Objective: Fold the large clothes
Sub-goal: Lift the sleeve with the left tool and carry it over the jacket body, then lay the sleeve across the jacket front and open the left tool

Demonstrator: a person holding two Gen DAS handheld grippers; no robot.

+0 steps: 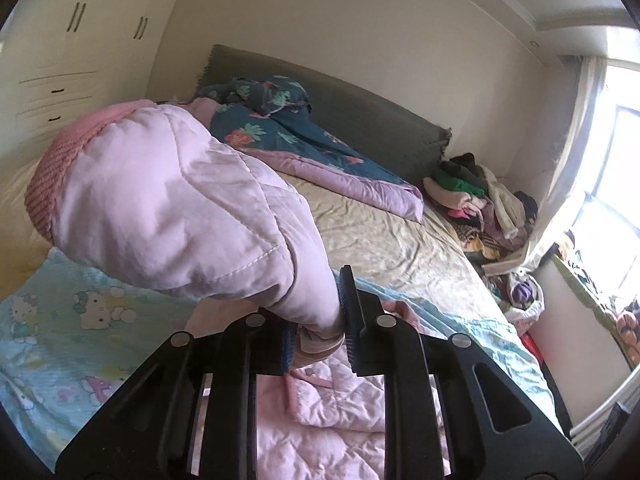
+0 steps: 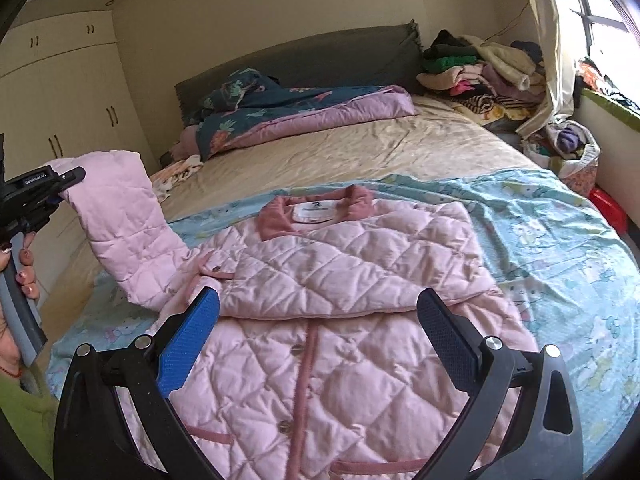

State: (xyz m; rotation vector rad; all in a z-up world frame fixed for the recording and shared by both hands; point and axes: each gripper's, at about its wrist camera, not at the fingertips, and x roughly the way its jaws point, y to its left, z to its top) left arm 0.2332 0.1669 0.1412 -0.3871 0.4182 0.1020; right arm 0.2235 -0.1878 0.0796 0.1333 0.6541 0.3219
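We have the pink quilted jacket (image 2: 340,320) lying face up on the pale blue cartoon-print sheet (image 2: 560,240) at the near end of the bed (image 2: 400,140), collar toward the far side. One sleeve is already folded across the chest. The other sleeve (image 2: 120,232) is lifted off the left side of the jacket, pinched in our left gripper (image 1: 316,332), whose jaws are clenched on the fabric a little way back from the ribbed cuff (image 1: 52,184). Our right gripper (image 2: 320,340) hovers over the jacket's lower front with its jaws spread wide and nothing between them.

The risks we see from here:

- The grip sits on slick, puffy quilting, and only a small bunch of it is between the pads. A quick swing across could let the sleeve slide out and drop short of the chest.
- The cuff end hangs free beyond the grip, so it may flop or curl under itself when we lay the sleeve down.
- Nothing pins the body. Pulling the sleeve could drag the whole jacket and undo the folded sleeve.
- The blue sheet is loose and wrinkled and may bunch up with it.
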